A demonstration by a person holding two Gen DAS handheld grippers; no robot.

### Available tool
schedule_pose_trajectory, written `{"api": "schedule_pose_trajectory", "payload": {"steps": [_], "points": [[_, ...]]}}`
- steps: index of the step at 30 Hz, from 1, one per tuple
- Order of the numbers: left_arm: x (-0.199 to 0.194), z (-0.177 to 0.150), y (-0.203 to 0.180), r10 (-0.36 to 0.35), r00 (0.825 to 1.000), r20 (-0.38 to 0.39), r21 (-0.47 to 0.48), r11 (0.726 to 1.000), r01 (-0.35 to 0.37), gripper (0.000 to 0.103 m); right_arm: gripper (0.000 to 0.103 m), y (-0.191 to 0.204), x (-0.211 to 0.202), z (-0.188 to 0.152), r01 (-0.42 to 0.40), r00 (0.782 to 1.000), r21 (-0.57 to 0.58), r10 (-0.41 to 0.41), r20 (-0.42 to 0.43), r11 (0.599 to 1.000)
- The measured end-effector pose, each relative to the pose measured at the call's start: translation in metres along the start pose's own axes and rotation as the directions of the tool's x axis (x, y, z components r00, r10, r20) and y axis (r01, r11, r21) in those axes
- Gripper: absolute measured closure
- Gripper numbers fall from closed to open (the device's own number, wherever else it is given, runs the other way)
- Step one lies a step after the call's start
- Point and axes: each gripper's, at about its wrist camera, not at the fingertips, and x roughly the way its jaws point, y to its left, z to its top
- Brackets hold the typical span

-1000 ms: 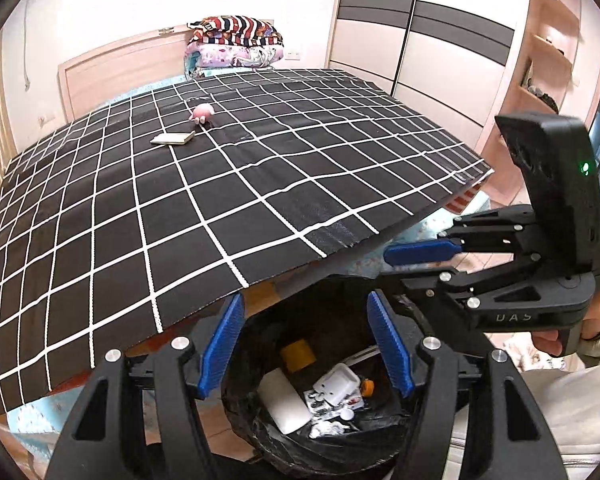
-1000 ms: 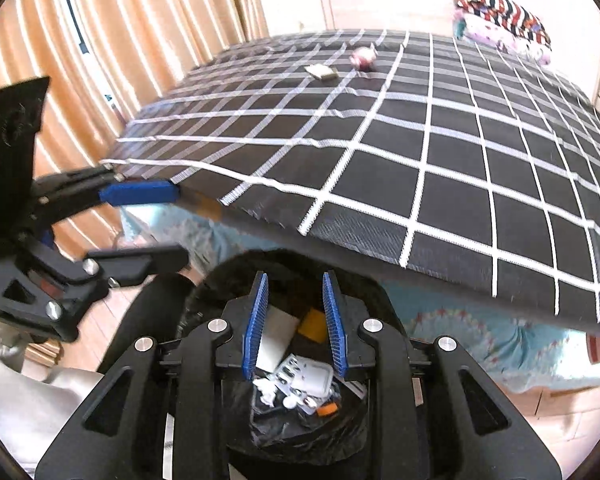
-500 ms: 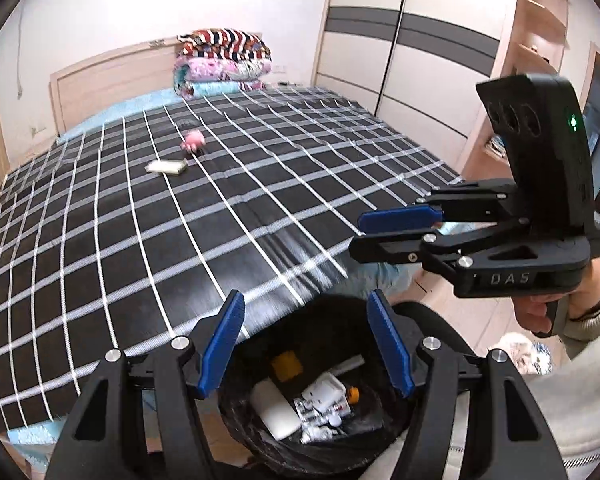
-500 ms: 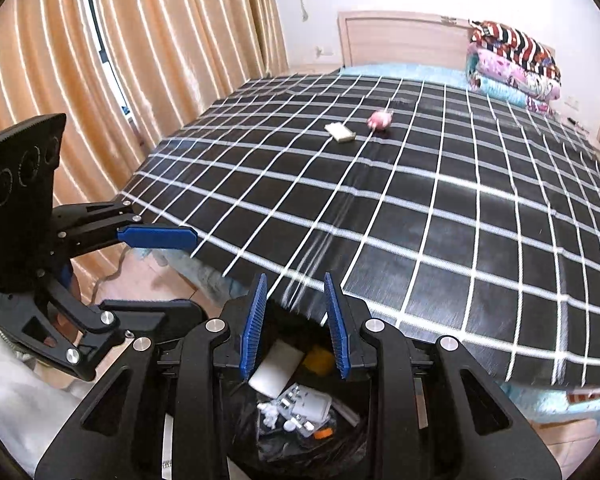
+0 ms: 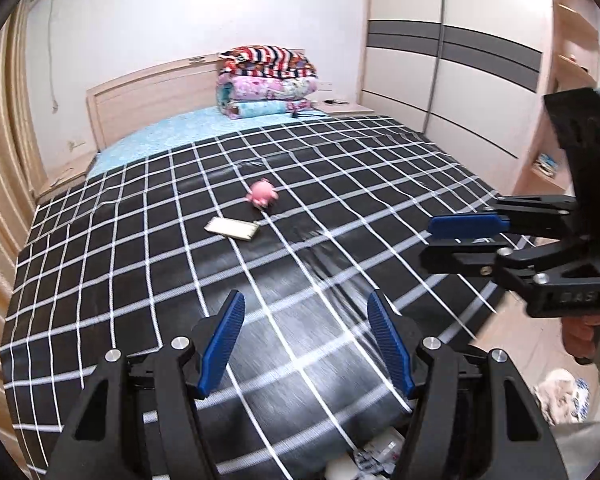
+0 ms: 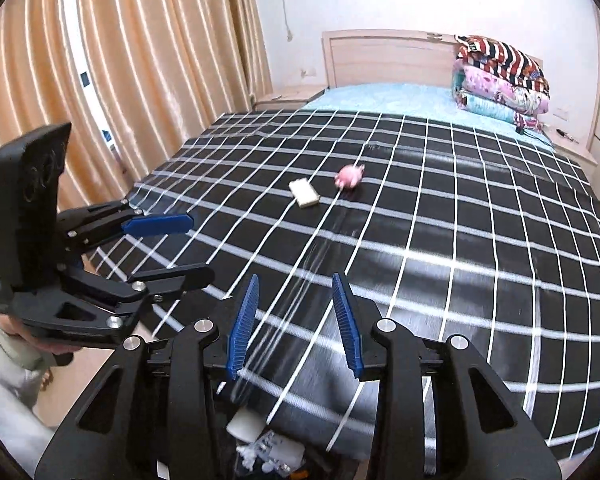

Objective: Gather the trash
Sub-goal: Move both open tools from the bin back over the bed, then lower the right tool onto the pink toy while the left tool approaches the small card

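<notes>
A pink toy-like item (image 5: 263,194) and a flat pale packet (image 5: 232,227) lie mid-bed on the black checked cover; both show in the right wrist view, the pink item (image 6: 350,176) and the packet (image 6: 304,193). My left gripper (image 5: 306,342) is open and empty above the bed's foot. My right gripper (image 6: 296,322) is open and empty, also over the foot. Each gripper shows in the other's view, the right one (image 5: 444,240) and the left one (image 6: 172,246). White trash in the bin (image 6: 266,446) peeks out low down.
Folded blankets (image 5: 266,80) are stacked by the wooden headboard (image 5: 148,100). A wardrobe (image 5: 460,60) stands right of the bed, curtains (image 6: 120,80) on the left. A nightstand (image 5: 340,107) is beside the blankets.
Both grippers have risen and tilted up from the bin toward the bed. The bin has dropped almost out of view. The right jaws have opened wider.
</notes>
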Motion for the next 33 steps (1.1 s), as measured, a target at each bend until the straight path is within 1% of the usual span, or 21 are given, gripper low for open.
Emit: {"api": "schedule_pose_trajectory", "payload": {"steps": [2,4,10,13,14,15,19,27,29,33], "points": [[0.011,0.007,0.009,0.033,0.999,-0.005,-0.018,0.999,-0.033,0.042,0.063,-0.003,0.005,0.01,0.008,1.0,0.001,-0.008,0.008,1.0],[0.021,0.013,0.017,0.051,0.999,-0.01,-0.035,0.998,-0.051,0.042,0.063,-0.006,0.011,0.018,0.013,1.0,-0.001,-0.013,0.011,1.0],[0.056,0.031,0.038,0.074,0.997,-0.032,-0.076,0.994,-0.076,0.042,0.062,-0.018,0.034,0.042,0.011,1.0,0.019,-0.012,0.011,1.0],[0.071,0.038,0.044,0.076,0.996,-0.044,-0.089,0.993,-0.08,0.042,0.062,-0.029,0.048,0.052,-0.021,1.0,0.07,0.021,-0.004,0.997],[0.076,0.039,0.045,0.073,0.996,-0.049,-0.093,0.993,-0.078,0.042,0.062,-0.034,0.053,0.055,-0.057,0.998,0.101,0.058,-0.004,0.993],[0.081,0.041,0.048,0.077,0.995,-0.056,-0.1,0.992,-0.082,0.042,0.062,-0.038,0.058,0.057,-0.074,0.997,0.119,0.075,-0.009,0.99],[0.101,0.045,0.056,0.1,0.992,-0.079,-0.123,0.986,-0.11,0.042,0.062,-0.044,0.073,0.064,-0.064,0.997,0.141,0.067,-0.022,0.988],[0.123,0.053,0.061,0.109,0.99,-0.091,-0.124,0.985,-0.12,0.042,0.062,-0.061,0.105,0.075,-0.044,0.997,0.191,0.056,-0.057,0.981],[0.126,0.055,0.059,0.133,0.987,-0.089,-0.104,0.984,-0.142,0.042,0.062,-0.063,0.113,0.078,-0.035,0.997,0.195,0.049,-0.063,0.98],[0.133,0.06,0.057,0.148,0.985,-0.087,-0.095,0.983,-0.156,0.042,0.062,-0.066,0.125,0.081,-0.036,0.996,0.208,0.053,-0.075,0.978]]}}
